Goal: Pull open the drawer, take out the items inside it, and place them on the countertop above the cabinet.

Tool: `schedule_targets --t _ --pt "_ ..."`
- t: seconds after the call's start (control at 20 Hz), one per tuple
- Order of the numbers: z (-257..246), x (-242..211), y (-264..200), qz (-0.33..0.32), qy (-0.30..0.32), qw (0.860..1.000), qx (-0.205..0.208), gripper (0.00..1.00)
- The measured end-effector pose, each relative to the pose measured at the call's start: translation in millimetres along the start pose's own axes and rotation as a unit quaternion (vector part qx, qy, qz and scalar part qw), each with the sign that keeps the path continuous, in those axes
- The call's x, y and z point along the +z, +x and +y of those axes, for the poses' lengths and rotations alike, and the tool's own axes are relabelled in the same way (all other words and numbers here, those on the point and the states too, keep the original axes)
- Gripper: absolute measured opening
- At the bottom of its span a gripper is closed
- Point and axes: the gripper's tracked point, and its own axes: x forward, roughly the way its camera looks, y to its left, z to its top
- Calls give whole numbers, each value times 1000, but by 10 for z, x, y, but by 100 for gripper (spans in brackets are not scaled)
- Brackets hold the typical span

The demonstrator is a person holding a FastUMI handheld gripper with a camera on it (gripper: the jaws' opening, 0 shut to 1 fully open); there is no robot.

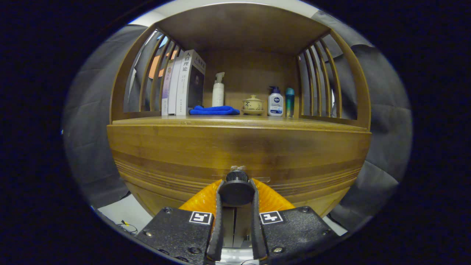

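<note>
- Your gripper [236,193] is closed on the round drawer knob [236,187], with a finger pressing on each side of it, so the gap between them is narrow.
- That knob sticks out from the wooden drawer front [239,151], which stands directly ahead of your fingers [218,221] and spans the cabinet's width.
- You cannot tell from this angle how far the drawer is pulled out, and nothing inside it can be seen.
- Above the drawer front and beyond your fingers runs the countertop [294,123], a shelf closed in by slatted wooden sides.
- On it, from one side to the other, you have upright books [184,84], a folded blue cloth [214,110], a white spray bottle [218,90] behind the cloth, a small lidded ceramic pot [252,105] on a saucer, a white pump bottle [275,103], and a teal bottle [290,101].
- Writing runs down the book spines and the pump bottle carries a round dark label, too small to make out.
</note>
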Motion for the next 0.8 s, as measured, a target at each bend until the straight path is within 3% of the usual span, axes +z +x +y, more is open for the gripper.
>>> schedule_targets --t 0.25,0.8 --pt "1 -20 -47 9 0 1000 0 33" --pt "-32 -192 -751 -3 -7 1000 0 33"
